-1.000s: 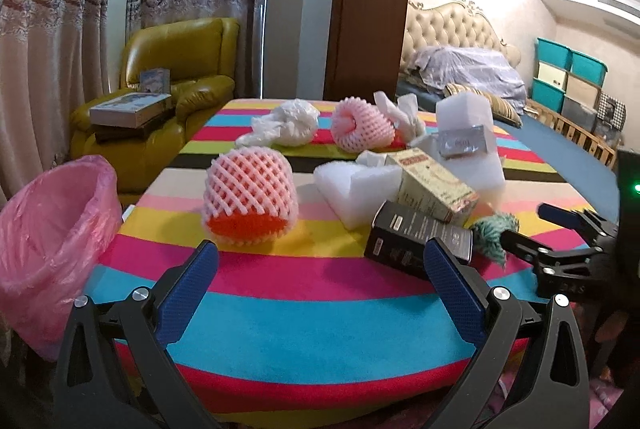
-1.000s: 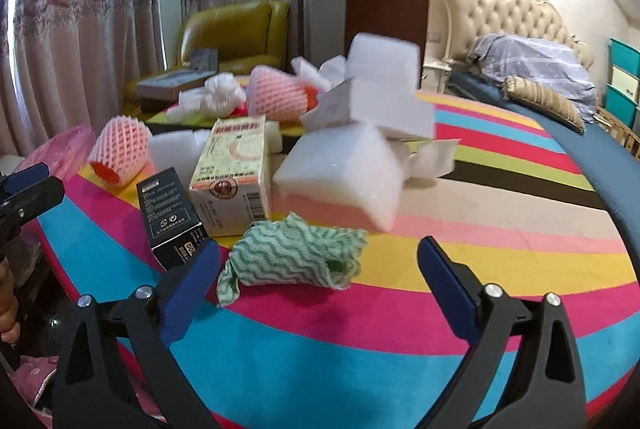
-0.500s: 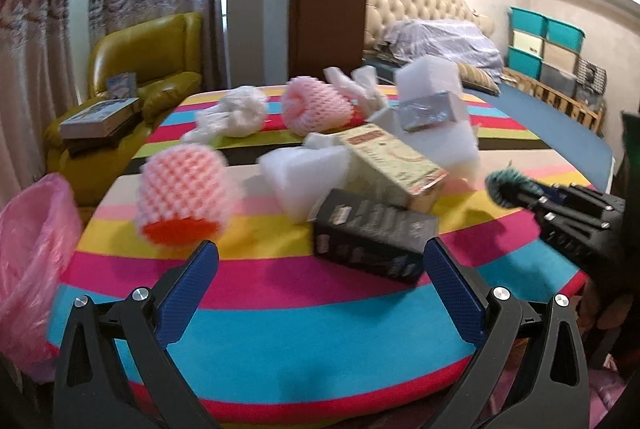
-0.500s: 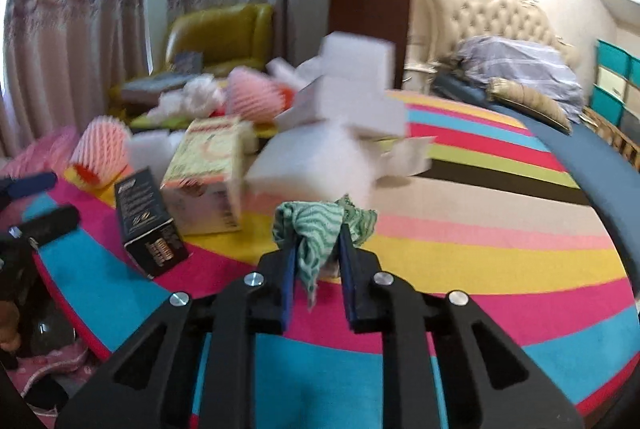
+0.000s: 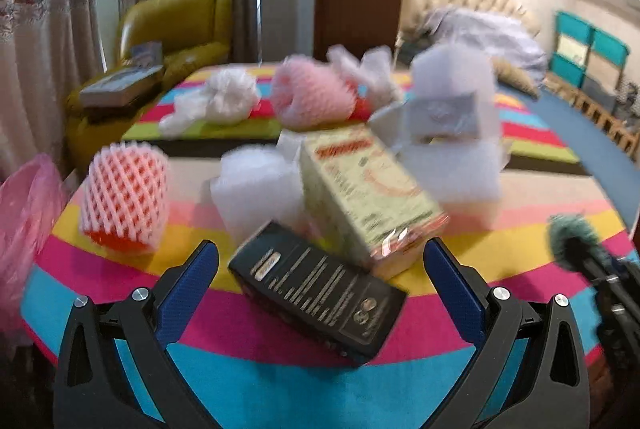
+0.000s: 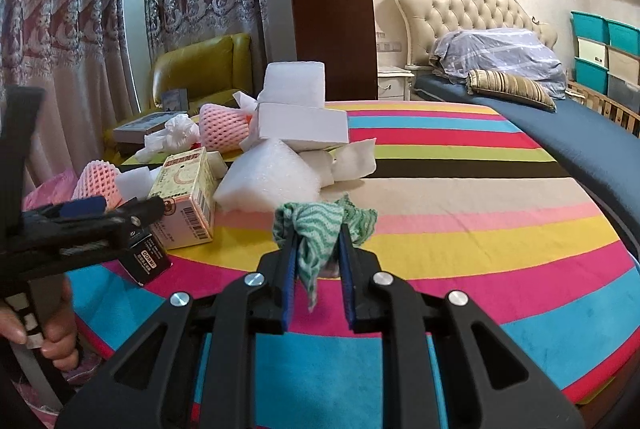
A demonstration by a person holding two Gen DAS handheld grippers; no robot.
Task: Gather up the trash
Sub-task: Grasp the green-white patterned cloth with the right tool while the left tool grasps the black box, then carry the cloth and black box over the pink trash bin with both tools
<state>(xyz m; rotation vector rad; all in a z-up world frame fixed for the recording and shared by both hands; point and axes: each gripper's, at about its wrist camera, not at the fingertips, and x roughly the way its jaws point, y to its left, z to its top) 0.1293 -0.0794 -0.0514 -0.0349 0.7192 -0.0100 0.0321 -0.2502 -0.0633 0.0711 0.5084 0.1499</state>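
Observation:
My left gripper [image 5: 320, 255] is open, its blue fingers on either side of a black box [image 5: 316, 293] near the striped table's front edge. Behind the box lie a yellow-green carton [image 5: 364, 189], white foam blocks [image 5: 452, 133] and two pink foam nets [image 5: 124, 189]. My right gripper [image 6: 319, 235] is shut on a green-and-white cloth [image 6: 316, 219], which hangs between its pads. That cloth [image 5: 572, 235] also shows at the right of the left wrist view. In the right wrist view, the left gripper [image 6: 92, 211] reaches in beside the carton [image 6: 188, 189].
A pink trash bag [image 5: 24, 213] hangs off the table's left side. A crumpled white plastic bag [image 5: 224, 97] lies at the back. Beyond the striped table [image 6: 480, 229] are a yellow armchair [image 6: 200, 69], curtains, a bed [image 6: 520, 101] and teal storage boxes [image 6: 600, 29].
My right gripper has gone from wide open around the cloth to shut on it. My left gripper has moved right and closer, so the black box now sits between its fingers.

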